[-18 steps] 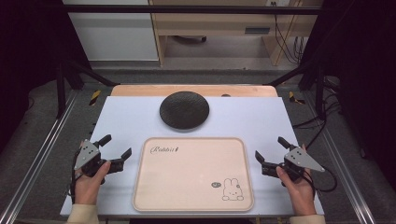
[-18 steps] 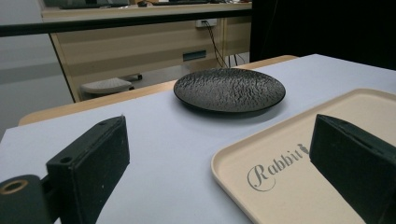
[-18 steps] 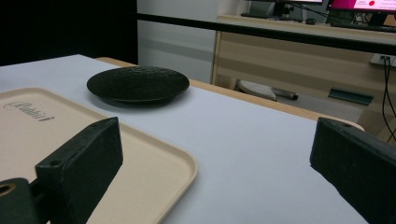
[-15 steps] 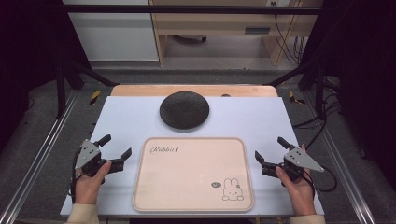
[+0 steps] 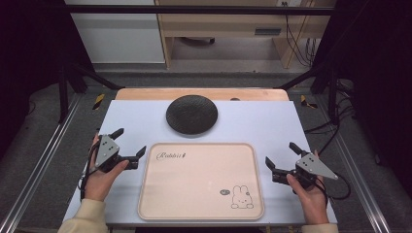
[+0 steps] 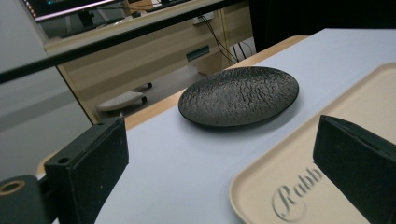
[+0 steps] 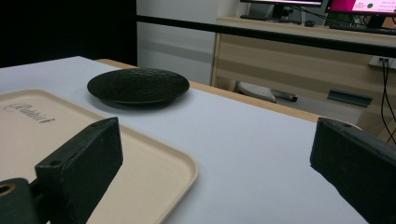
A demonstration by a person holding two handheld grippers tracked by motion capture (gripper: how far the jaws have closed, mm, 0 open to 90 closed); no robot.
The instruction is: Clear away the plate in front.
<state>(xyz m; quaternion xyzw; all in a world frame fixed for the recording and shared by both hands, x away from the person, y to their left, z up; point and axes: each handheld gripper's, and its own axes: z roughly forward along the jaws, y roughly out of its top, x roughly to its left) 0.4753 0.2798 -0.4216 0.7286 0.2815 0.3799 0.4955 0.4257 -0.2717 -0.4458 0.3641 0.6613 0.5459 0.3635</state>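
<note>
left tongs (image 5: pixel 130 142): wide open, empty | right tongs (image 5: pixel 281 157): wide open, empty | tray (image 5: pixel 201 182): on counter (image 5: pixel 252 121) between both tongs, apart from each | plate (image 5: pixel 192 115): beyond tray | risk: a jaw may catch the tray rim and skid it into plate

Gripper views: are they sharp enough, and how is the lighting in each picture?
Left gripper view: the black plate is crisp and its texture readable; the near claw pads are slightly soft. Right gripper view: the tray and the plate are clear, the monitors behind bright and soft. High view: even light on the white table, dark surroundings, faint shadows, no glare.
</note>
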